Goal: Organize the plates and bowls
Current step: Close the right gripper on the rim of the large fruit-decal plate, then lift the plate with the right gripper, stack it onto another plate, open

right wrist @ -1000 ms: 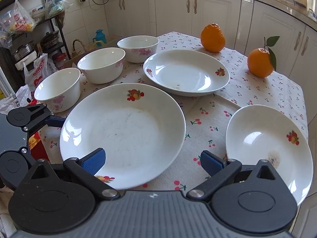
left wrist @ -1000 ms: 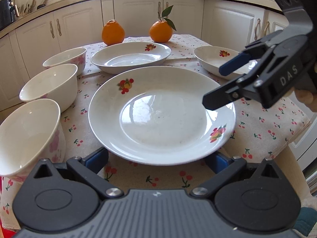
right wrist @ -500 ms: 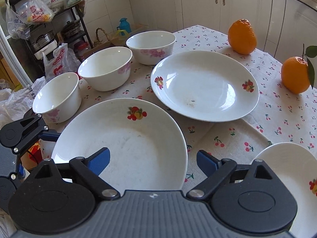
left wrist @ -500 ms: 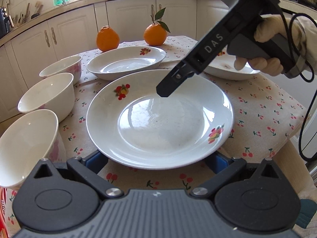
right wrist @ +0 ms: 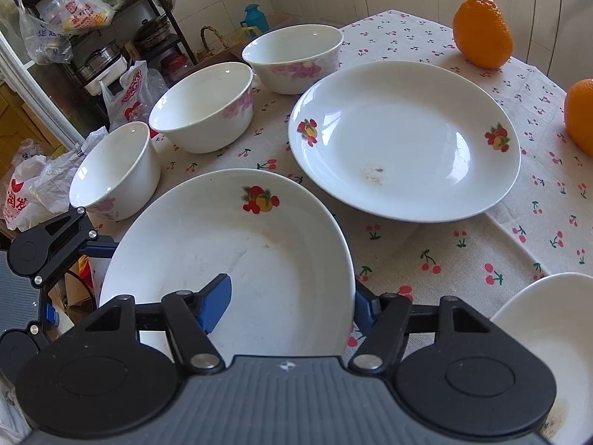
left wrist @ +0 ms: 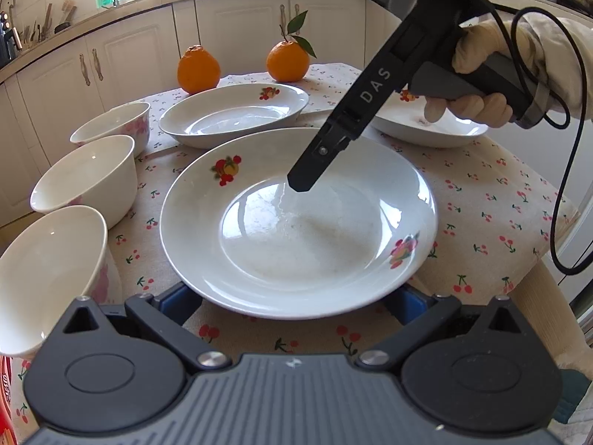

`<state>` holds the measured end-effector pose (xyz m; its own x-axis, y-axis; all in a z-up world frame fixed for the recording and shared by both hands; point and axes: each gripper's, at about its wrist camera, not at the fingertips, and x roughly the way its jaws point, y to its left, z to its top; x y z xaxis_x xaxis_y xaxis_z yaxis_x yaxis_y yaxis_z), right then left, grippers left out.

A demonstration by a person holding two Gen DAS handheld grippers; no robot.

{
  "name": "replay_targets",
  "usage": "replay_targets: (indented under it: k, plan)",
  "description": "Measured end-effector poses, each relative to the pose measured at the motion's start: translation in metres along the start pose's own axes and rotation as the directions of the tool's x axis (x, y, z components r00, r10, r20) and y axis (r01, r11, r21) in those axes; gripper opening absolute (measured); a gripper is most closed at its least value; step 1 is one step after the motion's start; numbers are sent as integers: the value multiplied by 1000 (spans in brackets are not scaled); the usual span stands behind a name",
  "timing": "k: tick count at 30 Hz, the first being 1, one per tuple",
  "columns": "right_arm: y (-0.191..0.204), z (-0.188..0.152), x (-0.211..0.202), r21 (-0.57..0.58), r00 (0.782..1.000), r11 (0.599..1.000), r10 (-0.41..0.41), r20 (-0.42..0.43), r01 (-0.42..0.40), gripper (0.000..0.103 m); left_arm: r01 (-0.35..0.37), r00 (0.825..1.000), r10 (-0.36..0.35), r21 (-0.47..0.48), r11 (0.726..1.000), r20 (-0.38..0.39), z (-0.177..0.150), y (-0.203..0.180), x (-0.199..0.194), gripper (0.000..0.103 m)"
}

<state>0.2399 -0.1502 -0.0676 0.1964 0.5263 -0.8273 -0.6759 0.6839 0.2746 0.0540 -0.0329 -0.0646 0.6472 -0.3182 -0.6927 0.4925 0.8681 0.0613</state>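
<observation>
Near plate (right wrist: 237, 259) sits on surface (right wrist: 426, 237), front of far plate (right wrist: 404, 141).

Our right tongs (right wrist: 289, 302) spread, straddling its rim: one pad inside, one outside, set for edge pinch.

Our left tongs (left wrist: 292, 296) apart at near rim.

Half-second ago right tongs sat short of rim.

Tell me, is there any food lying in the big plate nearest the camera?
No. The nearest plate holds no food; only the tip of the right gripper hangs over its bare, shiny middle.
</observation>
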Motion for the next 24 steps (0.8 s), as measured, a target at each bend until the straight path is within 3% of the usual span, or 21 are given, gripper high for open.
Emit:
replay_targets:
  k: [24]
  plan:
    - [0,-4,-30,36,998,999,-27,56,25,73,44,999,-45,46,998,8,23,-1,-16,102]
